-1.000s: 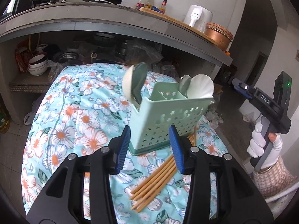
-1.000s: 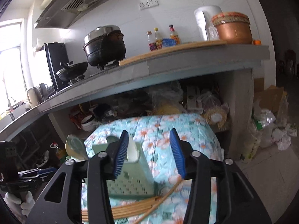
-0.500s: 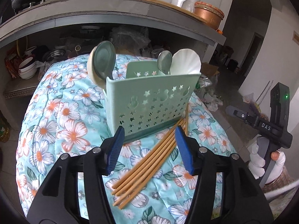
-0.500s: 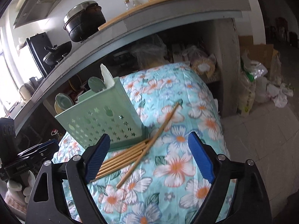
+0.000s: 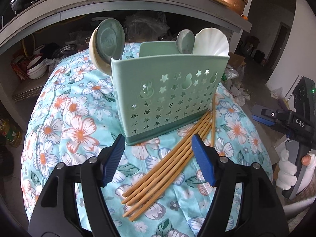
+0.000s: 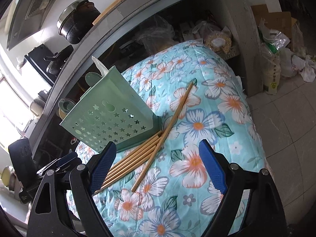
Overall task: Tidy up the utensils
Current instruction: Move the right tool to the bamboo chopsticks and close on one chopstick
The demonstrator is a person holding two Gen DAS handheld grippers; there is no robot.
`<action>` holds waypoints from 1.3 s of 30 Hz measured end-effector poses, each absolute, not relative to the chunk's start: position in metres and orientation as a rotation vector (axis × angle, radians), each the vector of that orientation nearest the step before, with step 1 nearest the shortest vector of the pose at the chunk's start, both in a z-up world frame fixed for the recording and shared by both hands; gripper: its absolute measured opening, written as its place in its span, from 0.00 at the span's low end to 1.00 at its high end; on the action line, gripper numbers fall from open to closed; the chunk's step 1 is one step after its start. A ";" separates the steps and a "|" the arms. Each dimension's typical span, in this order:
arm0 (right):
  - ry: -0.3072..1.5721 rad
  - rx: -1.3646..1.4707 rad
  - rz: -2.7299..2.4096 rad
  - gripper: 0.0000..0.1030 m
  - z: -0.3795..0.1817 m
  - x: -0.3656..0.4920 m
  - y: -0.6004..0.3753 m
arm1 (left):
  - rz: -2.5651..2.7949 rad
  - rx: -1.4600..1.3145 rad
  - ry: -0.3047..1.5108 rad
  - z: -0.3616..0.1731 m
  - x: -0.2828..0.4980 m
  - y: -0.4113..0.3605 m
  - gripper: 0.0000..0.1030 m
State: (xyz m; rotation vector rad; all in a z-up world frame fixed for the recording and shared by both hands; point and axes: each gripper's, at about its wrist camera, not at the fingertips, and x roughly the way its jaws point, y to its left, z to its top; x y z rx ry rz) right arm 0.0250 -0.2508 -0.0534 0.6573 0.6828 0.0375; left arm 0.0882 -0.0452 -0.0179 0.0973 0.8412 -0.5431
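Note:
A mint-green perforated utensil holder [image 5: 167, 96] stands on the floral cloth and holds several spoons [image 5: 108, 41] with their bowls sticking up. A bundle of wooden chopsticks [image 5: 167, 158] lies on the cloth in front of it, one stick apart at an angle. My left gripper [image 5: 158, 160] is open and empty, hovering above the bundle. In the right wrist view the holder [image 6: 110, 118] is at the left and the chopsticks [image 6: 138, 158] lie under my right gripper [image 6: 158, 167], which is wide open and empty. The right gripper also shows in the left wrist view [image 5: 286, 122].
The floral cloth [image 5: 75, 118] covers a rounded table with edges falling away on all sides. A grey counter [image 5: 118, 2] overhangs behind, with bowls [image 5: 36, 69] and bags stored under it. Tiled floor [image 6: 286, 118] lies to the right.
Both grippers have come down and closer over the chopsticks and holder. My right gripper has opened wider and tilted down towards the table.

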 end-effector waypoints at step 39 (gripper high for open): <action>0.912 1.022 0.034 0.22 -0.116 0.138 -0.304 | -0.497 0.051 0.883 -0.036 0.096 -0.018 0.66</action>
